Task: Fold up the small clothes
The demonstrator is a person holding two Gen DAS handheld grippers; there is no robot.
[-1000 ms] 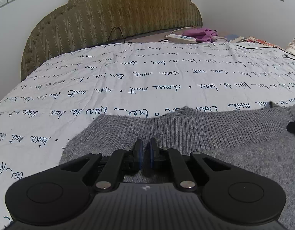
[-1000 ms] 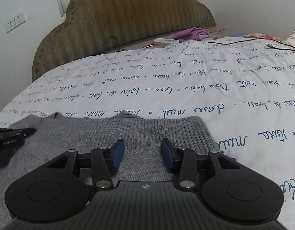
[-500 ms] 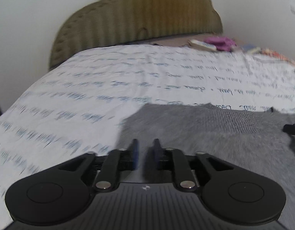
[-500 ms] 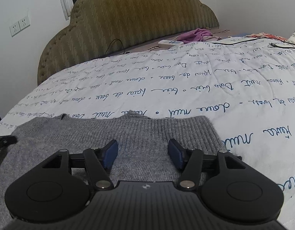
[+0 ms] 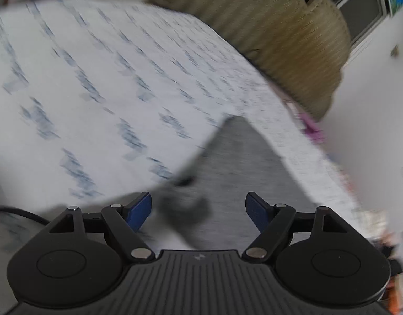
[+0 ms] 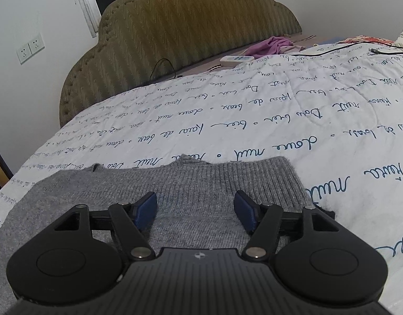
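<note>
A grey knitted sweater (image 6: 191, 183) lies folded flat on the white bedspread (image 6: 253, 110), ribbed edge towards the headboard. My right gripper (image 6: 195, 211) is open and empty just above the sweater's near right part. In the blurred, tilted left wrist view the sweater (image 5: 243, 162) shows as a grey wedge ahead. My left gripper (image 5: 198, 211) is open and empty, with the sweater's left edge between and beyond the fingers. A dark blurred shape (image 5: 185, 204) lies between the fingers; I cannot tell what it is.
An olive padded headboard (image 6: 191, 29) stands at the far end. A purple cloth (image 6: 269, 46), a white remote (image 6: 236, 59) and a black cable (image 6: 345, 48) lie near it. The bed's left edge drops off beside a wall with sockets (image 6: 31, 48).
My left gripper has opened from shut and swung and tilted sharply to the left, off the sweater. My right gripper has opened wider and stayed roughly in place over the sweater.
</note>
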